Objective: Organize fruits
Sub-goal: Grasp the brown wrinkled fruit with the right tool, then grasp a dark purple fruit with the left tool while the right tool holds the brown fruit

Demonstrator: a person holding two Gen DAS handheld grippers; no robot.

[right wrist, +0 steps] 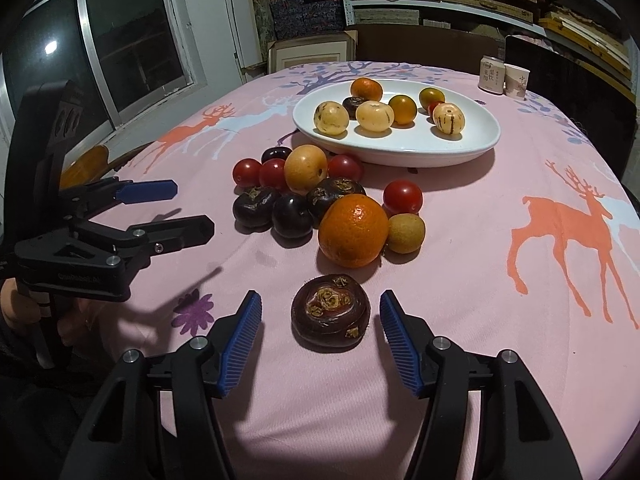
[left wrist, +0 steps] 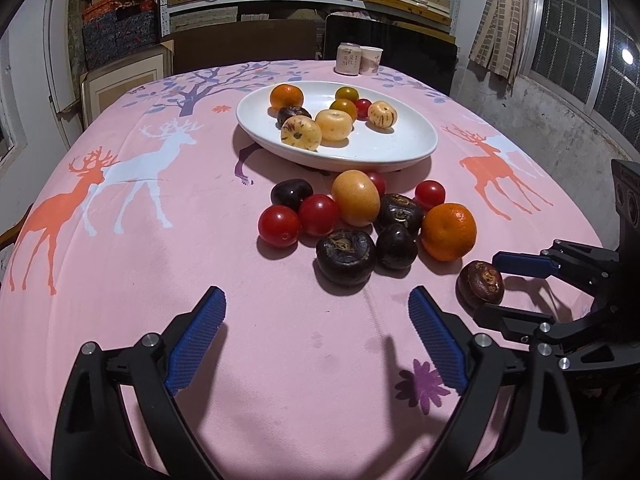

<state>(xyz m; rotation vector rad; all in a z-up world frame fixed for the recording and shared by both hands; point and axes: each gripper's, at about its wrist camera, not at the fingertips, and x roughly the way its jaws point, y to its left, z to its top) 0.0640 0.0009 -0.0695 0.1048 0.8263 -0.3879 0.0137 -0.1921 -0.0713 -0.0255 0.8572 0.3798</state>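
Nearest thing: water chestnut [right wrist: 330, 311], dark and squat, lying alone on the pink counter [right wrist: 460, 280], budded top turned up and toward my right wrist camera.
Right claw [right wrist: 320, 344]: spread wide, pinching nothing; the chestnut sits between my two blue pads [right wrist: 240, 344], slightly ahead of the tips and touching neither.
Direction from claw: straight ahead on the centre line, so I judge a short push forward and then a squeeze would take it.
Long axis: none to speak of; it is round and flattened, so I think any pinch across its width should serve.
Left claw [left wrist: 316, 336]: also spread, holding nothing, hovering over bare cloth; the same chestnut [left wrist: 480, 289] lies off to its right, already bracketed by my right claw [left wrist: 486, 286].
Nearer hand: the right, clearly; the left would have to cross over.
Loose pile: mandarin [right wrist: 353, 230], cherry tomatoes [right wrist: 402, 197], more dark chestnuts [right wrist: 256, 206] and a yellow-orange fruit [right wrist: 305, 169], clustered just beyond the lone chestnut, between it and the plate.
White plate [right wrist: 400, 148]: farther back, already carrying a mandarin, pale striped fruits and small tomatoes.
Progress: partly done, I judge; much fruit is off the plate.
Risk: the chestnut may roll toward the mandarin if a pad nudges it first.
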